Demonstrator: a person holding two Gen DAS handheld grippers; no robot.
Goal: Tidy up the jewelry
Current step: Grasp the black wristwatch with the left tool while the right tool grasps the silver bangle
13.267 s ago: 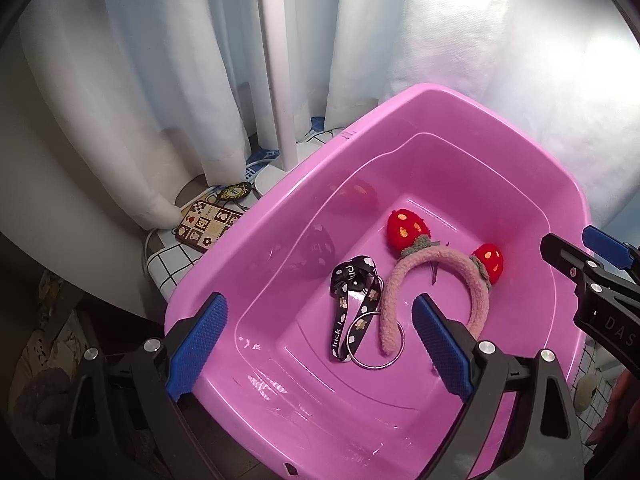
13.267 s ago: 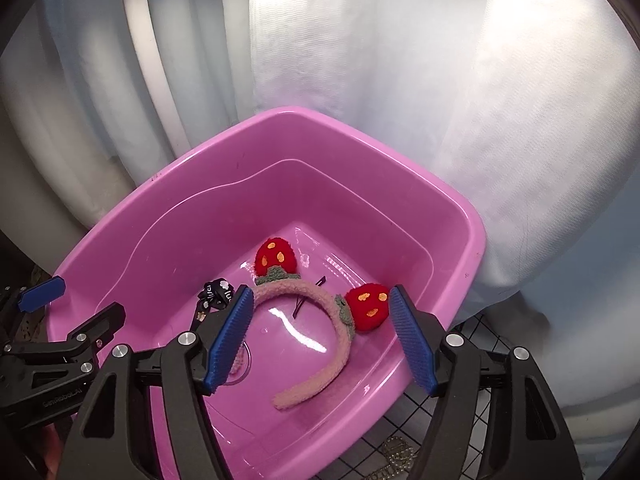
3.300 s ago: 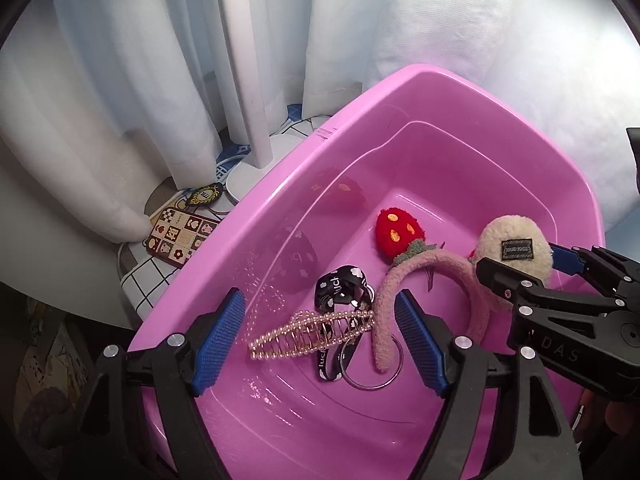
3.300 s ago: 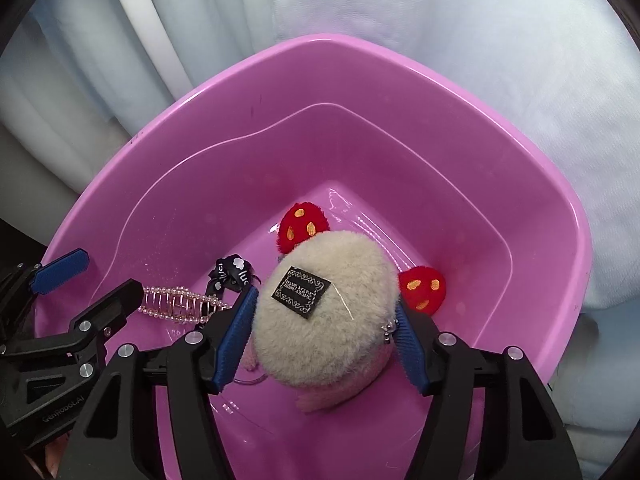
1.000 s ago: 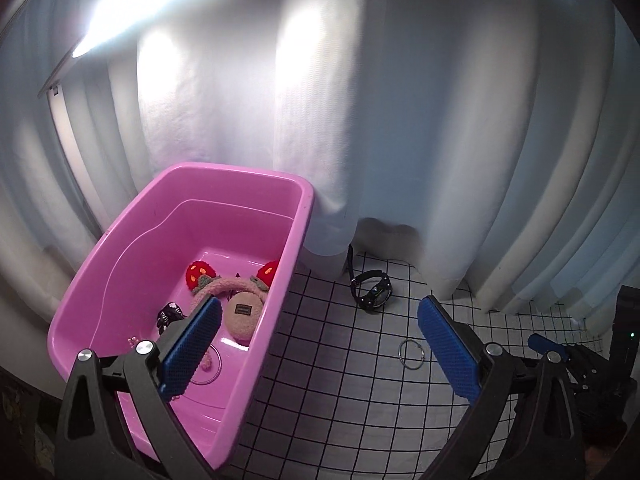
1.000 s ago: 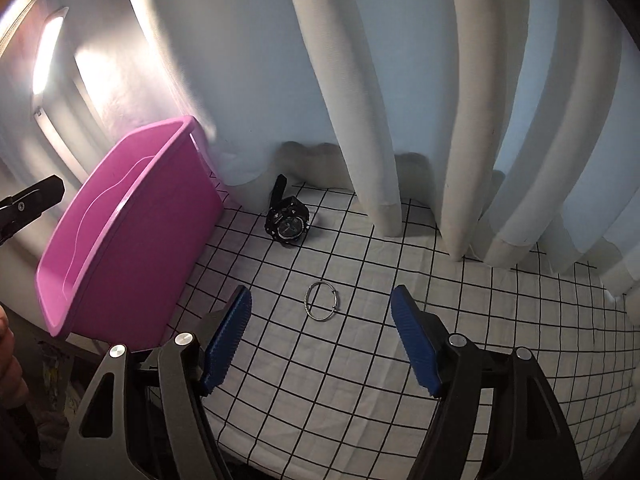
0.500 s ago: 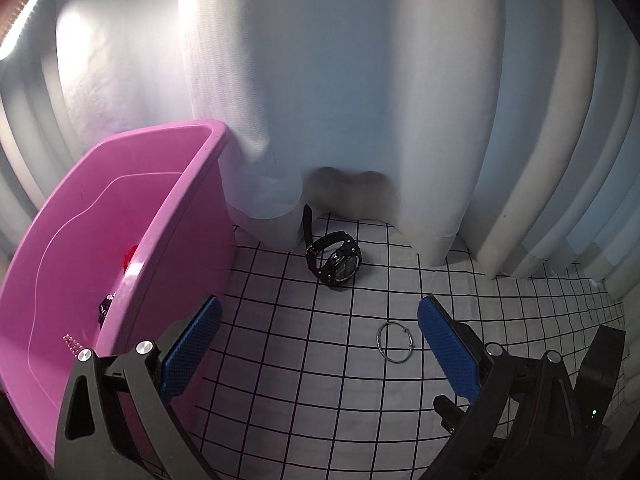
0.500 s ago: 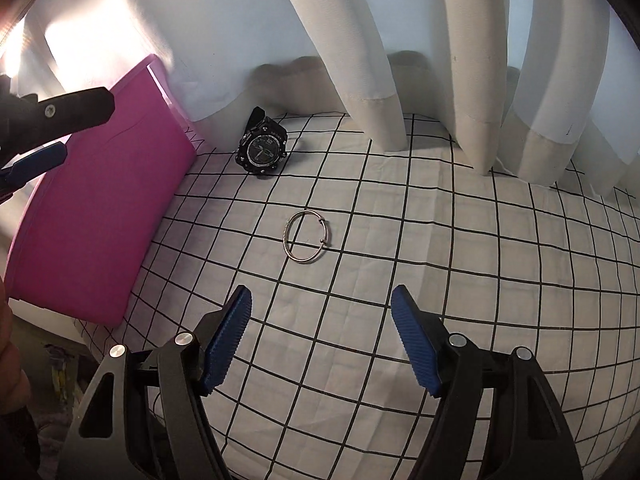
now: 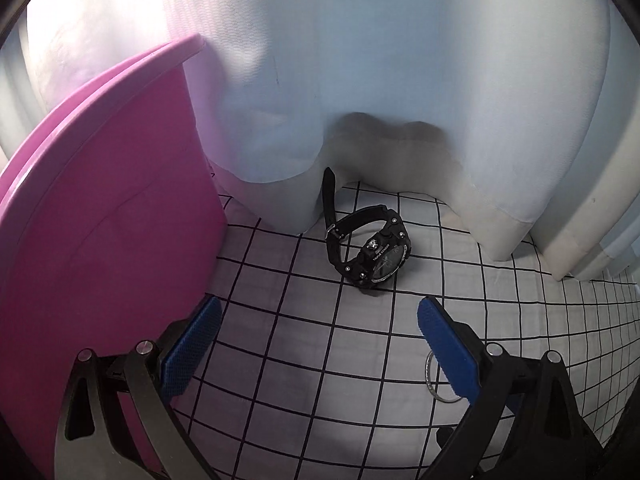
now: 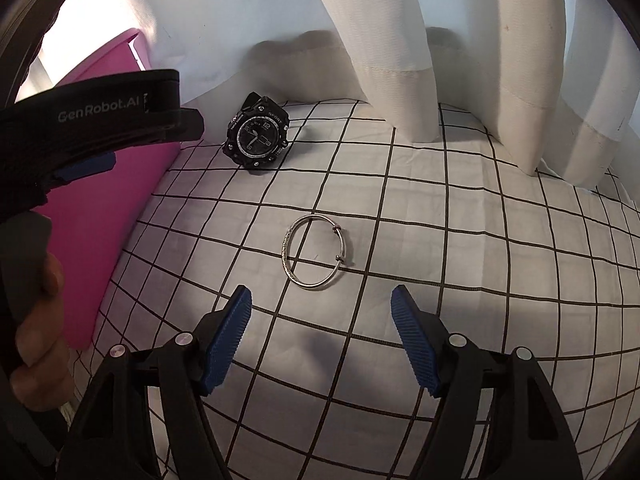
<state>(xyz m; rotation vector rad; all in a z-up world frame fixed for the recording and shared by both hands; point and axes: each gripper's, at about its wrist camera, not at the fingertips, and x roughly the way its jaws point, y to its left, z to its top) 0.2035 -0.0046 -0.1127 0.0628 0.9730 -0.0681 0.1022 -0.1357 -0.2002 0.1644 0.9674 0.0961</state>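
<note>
The right tool (image 10: 320, 334) stands wide open with nothing between its blue ribbed pads (image 10: 226, 340), angled down at the surface (image 10: 460, 240), which is covered by a white cloth with a black grid. Just ahead of its fingertips lies a thin silver metal bangle (image 10: 316, 257), flat on the cloth and touching neither pad. Farther ahead and to the left a chunky black sports wristwatch (image 10: 257, 136) rests near the hem of the white curtain (image 10: 380, 40). The left tool (image 9: 318, 350) is also wide open and empty; the wristwatch (image 9: 368, 251) lies ahead of it, the bangle (image 9: 438, 380) partly hidden behind its right pad, and the pink plastic tub (image 9: 100, 240) stands close on its left.
</note>
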